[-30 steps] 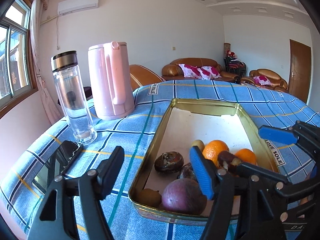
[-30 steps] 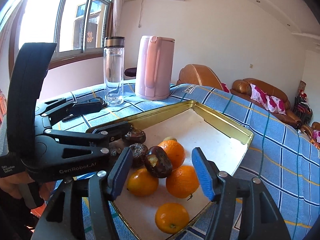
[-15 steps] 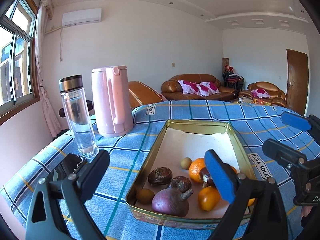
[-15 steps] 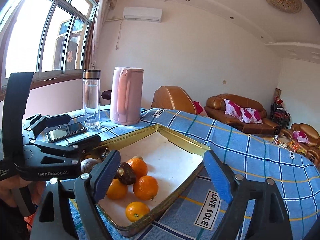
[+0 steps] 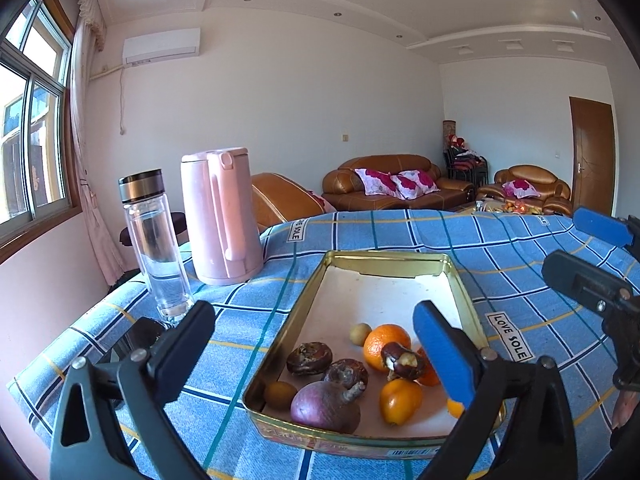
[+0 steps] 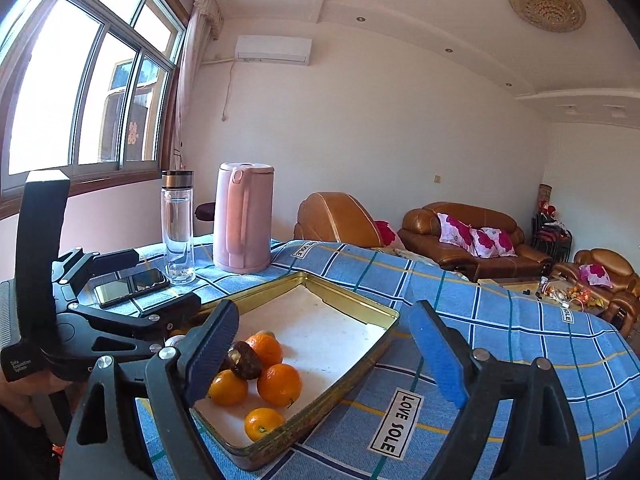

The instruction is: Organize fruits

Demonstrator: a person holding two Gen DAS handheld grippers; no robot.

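Left wrist view: left gripper (image 5: pixel 320 340) spread wide, jaws just opened further, nothing pinched between them. Hovering clear above the near end of the gold tray (image 5: pixel 384 258) on the blue checked desk (image 5: pixel 400 232). Fruit bunched at the tray's near end, below and between the jaws: purple round fruit (image 5: pixel 324 406) closest, two dark wrinkled fruits (image 5: pixel 309 357) just behind it, small brown one (image 5: pixel 279 394) at the near left corner. Oranges (image 5: pixel 386 346) toward the right jaw, with a dark split fruit (image 5: pixel 402 360) resting on top of them. Small pale fruit (image 5: pixel 359 334) just beyond. Far half of the tray bare.

Beyond the left jaw: clear water bottle (image 5: pixel 154 240), pink kettle (image 5: pixel 220 216) beside it, phone (image 5: pixel 138 334) lying flat just behind the jaw tip.

Right wrist view: right gripper (image 6: pixel 324 348) also spread, empty, jaws opened a moment ago. Tray corner and bare cloth between the jaws, oranges and the dark fruit near the left jaw. Other gripper off to the left, above the tray's near-left side.
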